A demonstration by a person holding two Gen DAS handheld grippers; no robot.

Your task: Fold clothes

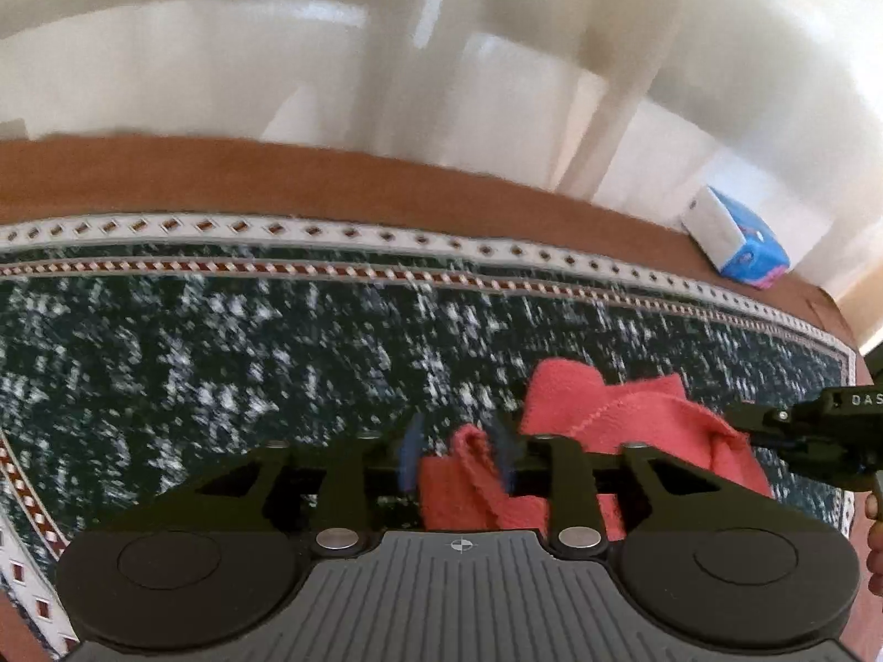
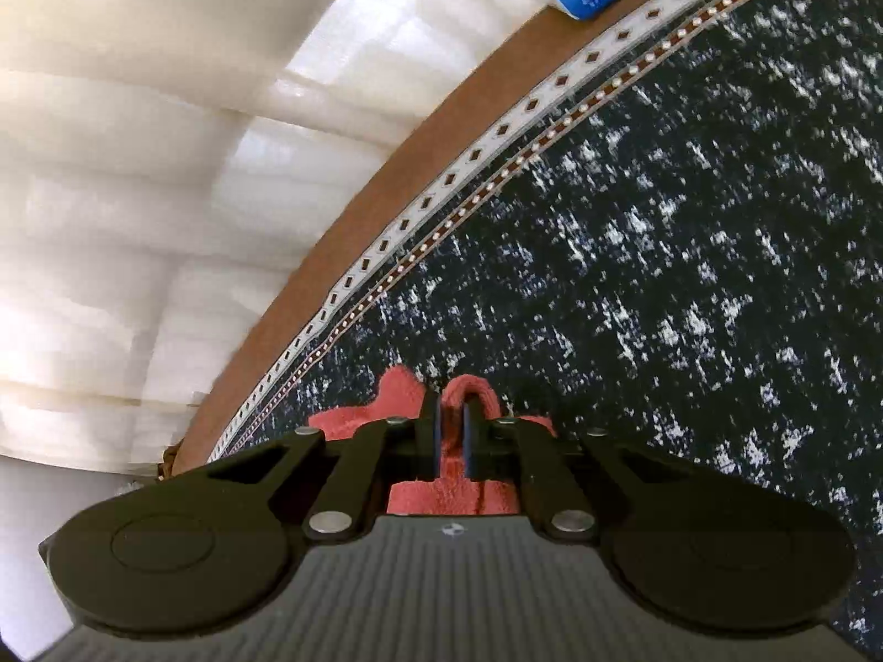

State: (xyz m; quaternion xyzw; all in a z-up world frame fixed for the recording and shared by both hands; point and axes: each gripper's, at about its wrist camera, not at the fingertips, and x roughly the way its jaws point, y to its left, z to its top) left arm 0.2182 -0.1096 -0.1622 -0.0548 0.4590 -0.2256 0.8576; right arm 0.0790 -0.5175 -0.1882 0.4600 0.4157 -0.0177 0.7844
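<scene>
Two grippers over a red cloth (image 1: 623,414) lying on the dark speckled tablecloth (image 1: 221,364) of the desk: left gripper (image 1: 461,455) spread with a fold between its jaws, right gripper (image 2: 451,430) nearly closed, pinching a raised fold.

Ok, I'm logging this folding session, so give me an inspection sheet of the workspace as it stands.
Surface: dark speckled tablecloth with white patterned border and brown edge.
Job's things: red cloth, bunched on the tablecloth.
Clutter: blue and white tissue pack at the far edge.
Grippers: left gripper jaws apart, a fold of the red cloth between them; right gripper nearly closed on a pinch of the same cloth.
Cables: nothing seen.
Surroundings: pale chair beyond the table, blurred; a hand at the left view's right edge.
</scene>
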